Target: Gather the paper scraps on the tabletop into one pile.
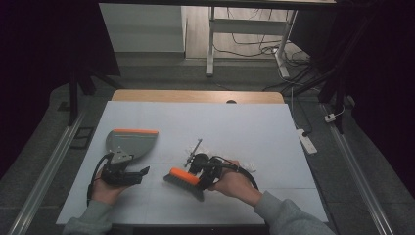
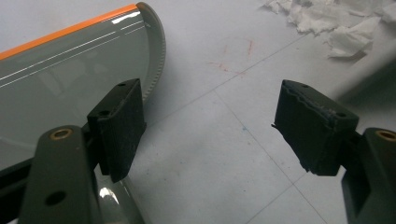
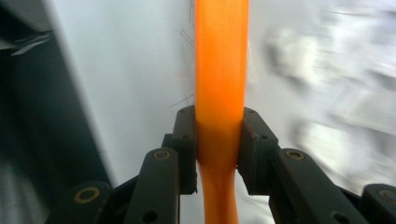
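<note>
The right tongs [image 3: 218, 149] are clamped on the brush [image 1: 184, 180], bristles on the table [image 1: 254, 132] near the paper scraps [image 2: 336, 23]. The left tongs [image 2: 210, 135] gape wide, gripping nothing, beside the dustpan [image 1: 131, 143], which looks empty. Sweeping seems underway; next, the scraps need pushing toward the pan.

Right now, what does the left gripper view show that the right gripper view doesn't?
Left gripper view, not the right one: the grey dustpan with its orange edge, beside the open left tongs, which have nothing between them, and crisp white paper scraps.
Right gripper view, not the left one: the orange brush handle, clamped in the right tongs.
Both: the white table. Blurred white patches in the right gripper view may be the same scraps, but I can't tell.
</note>
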